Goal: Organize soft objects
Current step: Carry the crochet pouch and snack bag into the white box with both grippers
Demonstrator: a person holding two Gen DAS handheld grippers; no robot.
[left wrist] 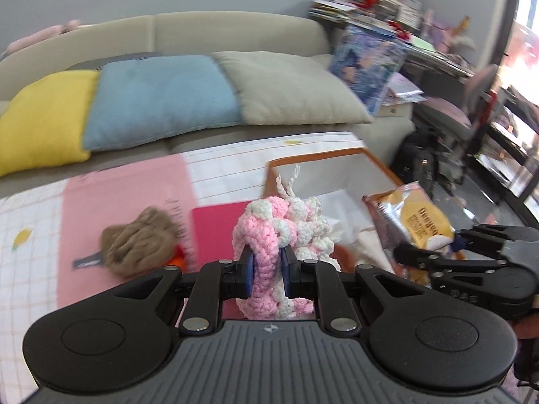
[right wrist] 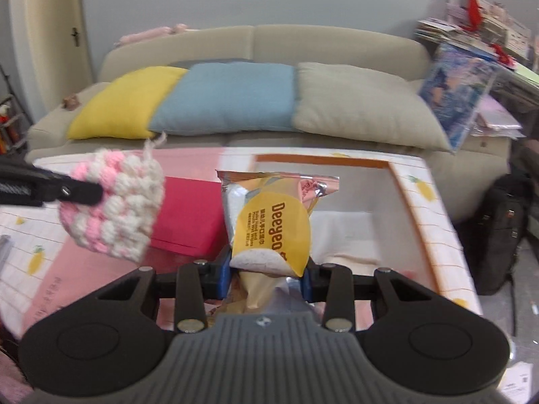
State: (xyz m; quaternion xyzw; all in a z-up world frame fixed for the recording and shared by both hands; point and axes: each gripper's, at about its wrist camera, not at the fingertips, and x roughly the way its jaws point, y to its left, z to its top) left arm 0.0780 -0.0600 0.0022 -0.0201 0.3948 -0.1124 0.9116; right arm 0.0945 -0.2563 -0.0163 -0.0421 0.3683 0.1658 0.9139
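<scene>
My left gripper (left wrist: pixel 266 269) is shut on a pink and white crocheted piece (left wrist: pixel 279 232), lifted above the table; the same piece (right wrist: pixel 114 205) hangs at the left of the right wrist view. My right gripper (right wrist: pixel 266 276) is shut on a yellow and silver wet wipes pack (right wrist: pixel 269 222), which stands up between the blue pads. That pack (left wrist: pixel 411 219) and the right gripper (left wrist: pixel 434 256) appear at the right of the left wrist view. Beyond both lies an open white box with an orange rim (right wrist: pixel 401 185). A brown fluffy item (left wrist: pixel 141 239) lies on the tablecloth at the left.
A red flat book (right wrist: pixel 192 215) lies beside the box on the pink and white tablecloth (left wrist: pixel 128 198). Behind stands a beige sofa (right wrist: pixel 337 43) with yellow, blue and grey cushions. Cluttered shelves (left wrist: pixel 380 3) and a black bag (right wrist: pixel 498 232) are at the right.
</scene>
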